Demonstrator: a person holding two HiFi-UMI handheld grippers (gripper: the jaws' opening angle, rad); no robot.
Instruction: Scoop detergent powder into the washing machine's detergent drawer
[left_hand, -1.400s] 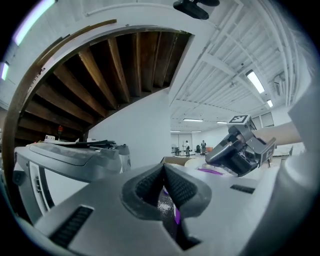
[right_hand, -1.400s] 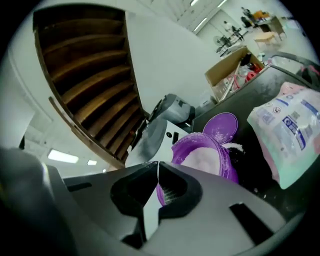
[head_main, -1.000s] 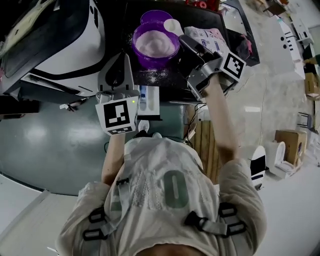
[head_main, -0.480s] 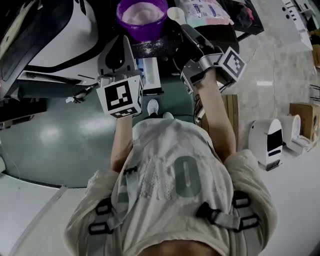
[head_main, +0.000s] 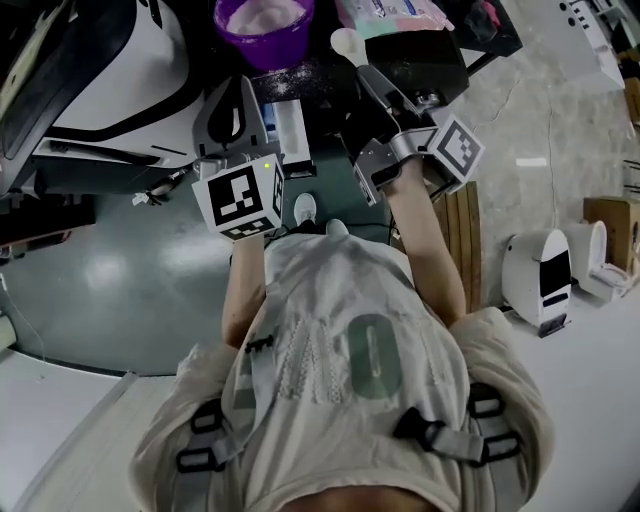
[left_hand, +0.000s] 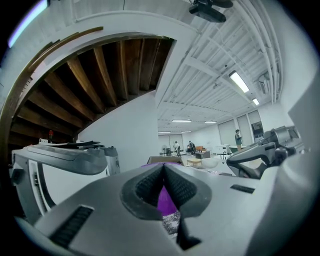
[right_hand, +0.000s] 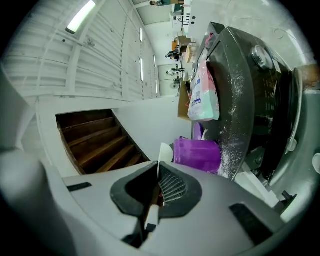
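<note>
Your right gripper (right_hand: 156, 192) is clamped on the handle of the scoop (head_main: 349, 42), and the scoop's head sits just right of the purple bowl (head_main: 264, 20), up over the washer (right_hand: 240, 75). The scoop looks like thin, stiff plastic. It's light, so the handle is the right place to hold it, but a thin handle can twist in the pads if you tip it fast. The powder (head_main: 262, 10) is loose stuff and there's already a dusting spilled on the washer top, so I'd keep the scoop level on the way to the drawer (head_main: 292, 135).

Your left gripper (left_hand: 163, 182) is pressed shut on nothing and parked beside the drawer.

The head view shows the drawer open between your two grippers, which neither gripper view clearly shows. The right gripper view has the scoop edge-on, so only the head view shows its face, and even there I can't tell if it's loaded.
</note>
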